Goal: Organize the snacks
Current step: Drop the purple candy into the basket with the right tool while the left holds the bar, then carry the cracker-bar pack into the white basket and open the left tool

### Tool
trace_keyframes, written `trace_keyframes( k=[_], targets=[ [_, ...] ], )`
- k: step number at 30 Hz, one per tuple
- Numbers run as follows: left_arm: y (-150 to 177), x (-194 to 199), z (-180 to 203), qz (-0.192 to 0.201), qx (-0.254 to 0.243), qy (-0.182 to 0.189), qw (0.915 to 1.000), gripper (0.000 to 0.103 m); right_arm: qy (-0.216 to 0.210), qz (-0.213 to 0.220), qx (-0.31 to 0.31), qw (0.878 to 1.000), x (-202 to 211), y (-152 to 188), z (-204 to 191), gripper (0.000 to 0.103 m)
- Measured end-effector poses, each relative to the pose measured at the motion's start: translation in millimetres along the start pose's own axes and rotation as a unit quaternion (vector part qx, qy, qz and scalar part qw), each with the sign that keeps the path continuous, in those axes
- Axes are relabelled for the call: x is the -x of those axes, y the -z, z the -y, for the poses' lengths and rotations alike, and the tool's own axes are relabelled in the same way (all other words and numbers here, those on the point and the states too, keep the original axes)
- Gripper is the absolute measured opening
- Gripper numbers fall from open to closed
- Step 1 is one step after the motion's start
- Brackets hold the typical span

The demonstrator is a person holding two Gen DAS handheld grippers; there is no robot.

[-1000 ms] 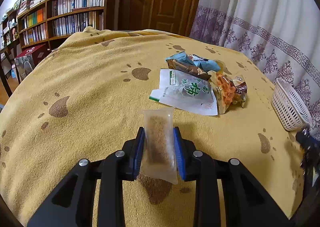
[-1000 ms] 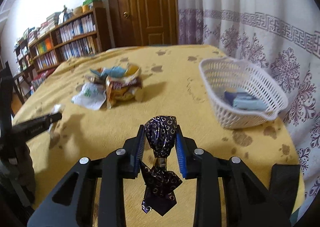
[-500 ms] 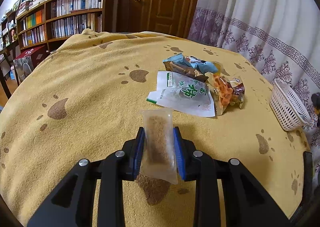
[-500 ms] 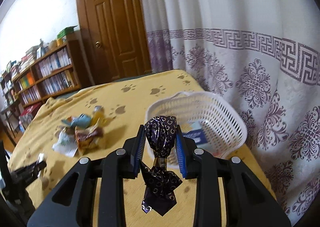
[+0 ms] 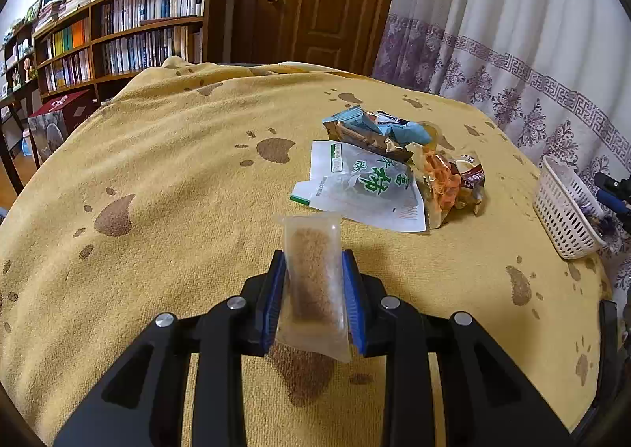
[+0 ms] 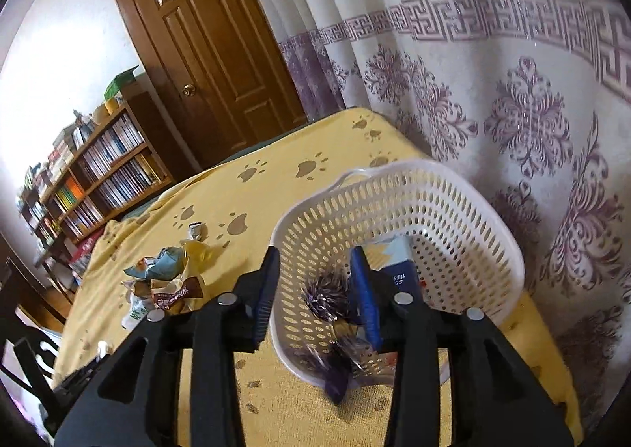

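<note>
Right wrist view: right gripper (image 6: 315,285) hangs over the white basket (image 6: 493,218), jaws opening — the dark foil candy (image 6: 325,299) is blurred between them and no pad presses it, so it looks to be dropping in.
Basket: far right on the yellow cloth (image 6: 276,179), close to the curtain (image 6: 512,92); a blue packet (image 6: 398,269) already lies inside.
Left wrist view: left gripper (image 5: 313,289) pressed together on a clear sachet (image 5: 313,281) of brown granules, pinched at mid-length, its top sticking up past the pads, above the near cloth.
Pile: snack pile (image 5: 386,171) sits mid-table, left of the basket and well apart from it — a white-and-green pouch (image 5: 363,187), a blue wrapper (image 5: 394,123), an orange bag (image 5: 441,179).
Handling, sachet: judged light and soft; the film is likely slick, so a pinch across the filled middle, as now, should hold better than the empty seal.
Handling, candy: light, crinkly foil; its twisted tail may catch on a pad or in a basket hole.
Handling, pouch: flat, limp; best taken by an edge or corner.
Risk: the basket looks light and could shift if bumped.
</note>
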State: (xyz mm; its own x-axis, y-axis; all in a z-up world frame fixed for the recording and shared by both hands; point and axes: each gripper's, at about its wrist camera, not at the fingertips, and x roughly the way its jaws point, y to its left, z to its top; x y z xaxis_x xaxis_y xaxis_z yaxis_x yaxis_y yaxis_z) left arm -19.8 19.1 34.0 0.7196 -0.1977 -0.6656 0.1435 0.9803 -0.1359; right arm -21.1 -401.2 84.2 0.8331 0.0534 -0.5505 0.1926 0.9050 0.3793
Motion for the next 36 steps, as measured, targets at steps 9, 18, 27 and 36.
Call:
trace_keyframes(
  k=[9, 18, 27, 36],
  targets=[
    [-3.1, -1.1, 6.6, -0.003, -0.001, 0.005, 1.0000, 0.029, -0.010, 0.010, -0.007, 1.000, 12.3, 6.8, 5.9, 0.040],
    [-10.2, 3.3, 33.2, 0.000, -0.021, 0.022, 0.9995, 0.029, -0.004, 0.030, -0.014, 0.999, 28.0, 18.9, 19.1, 0.040],
    [-26.1, 7.1, 82.6, -0.001, -0.052, 0.069, 0.9962, 0.029, 0.005, 0.044, -0.028, 0.999, 36.9, 27.2, 38.3, 0.040],
    [-41.3, 5.9, 156.4, -0.009, -0.105, 0.134, 0.9853, 0.029, 0.009, 0.058, -0.036, 0.998, 44.5, 31.3, 54.7, 0.040]
  ],
)
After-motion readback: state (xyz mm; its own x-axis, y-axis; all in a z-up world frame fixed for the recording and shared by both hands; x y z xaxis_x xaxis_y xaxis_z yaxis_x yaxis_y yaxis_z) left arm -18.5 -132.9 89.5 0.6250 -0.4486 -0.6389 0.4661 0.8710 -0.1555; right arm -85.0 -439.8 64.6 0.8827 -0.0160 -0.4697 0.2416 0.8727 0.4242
